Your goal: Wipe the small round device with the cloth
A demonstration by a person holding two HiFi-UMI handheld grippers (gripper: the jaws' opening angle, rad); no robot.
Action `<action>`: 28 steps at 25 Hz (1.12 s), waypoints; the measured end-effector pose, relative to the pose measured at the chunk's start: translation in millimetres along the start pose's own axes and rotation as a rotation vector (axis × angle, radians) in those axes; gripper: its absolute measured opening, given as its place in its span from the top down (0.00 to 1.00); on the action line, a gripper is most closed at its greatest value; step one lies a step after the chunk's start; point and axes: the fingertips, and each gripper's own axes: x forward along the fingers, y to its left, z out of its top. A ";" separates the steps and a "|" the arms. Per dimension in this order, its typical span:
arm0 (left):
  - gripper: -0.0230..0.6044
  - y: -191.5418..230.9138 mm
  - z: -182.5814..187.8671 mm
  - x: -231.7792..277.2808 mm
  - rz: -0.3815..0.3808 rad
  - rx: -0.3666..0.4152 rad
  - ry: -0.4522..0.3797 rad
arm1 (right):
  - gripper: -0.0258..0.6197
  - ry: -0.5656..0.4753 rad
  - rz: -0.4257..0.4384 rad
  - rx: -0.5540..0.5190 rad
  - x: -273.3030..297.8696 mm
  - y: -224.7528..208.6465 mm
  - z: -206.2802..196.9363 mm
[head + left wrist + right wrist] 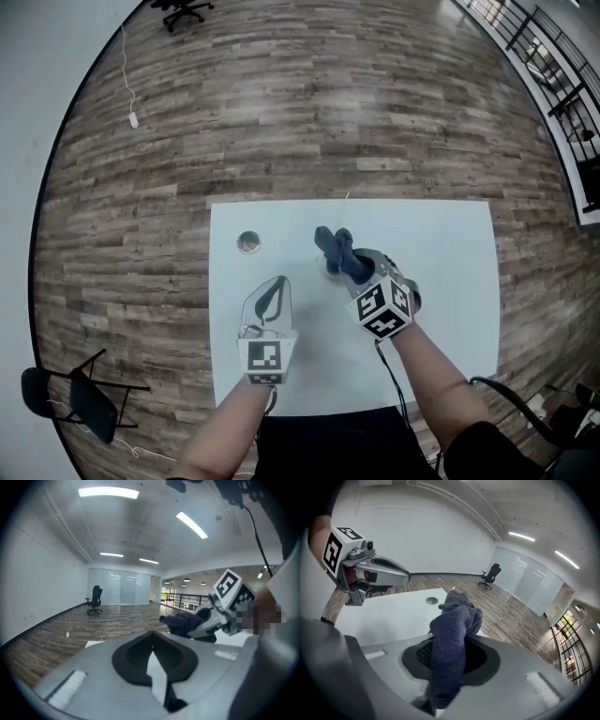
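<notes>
While the right gripper (449, 651) clamps the cloth (455, 625) | left gripper (151, 654) closed, empty | small round device (248, 242) lies apart, near the table's (450, 281) far-left corner | risk — unbraced, it skids when wiped.

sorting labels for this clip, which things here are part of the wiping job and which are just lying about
Part of the job: cloth in the right gripper; small round device; table; left gripper, empty.
Lying about: office chair; folding chair; cable on the floor.
</notes>
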 end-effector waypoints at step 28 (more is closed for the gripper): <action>0.95 21.1 13.7 -15.0 0.061 0.008 -0.011 | 0.82 -0.017 0.033 -0.054 27.6 13.3 14.6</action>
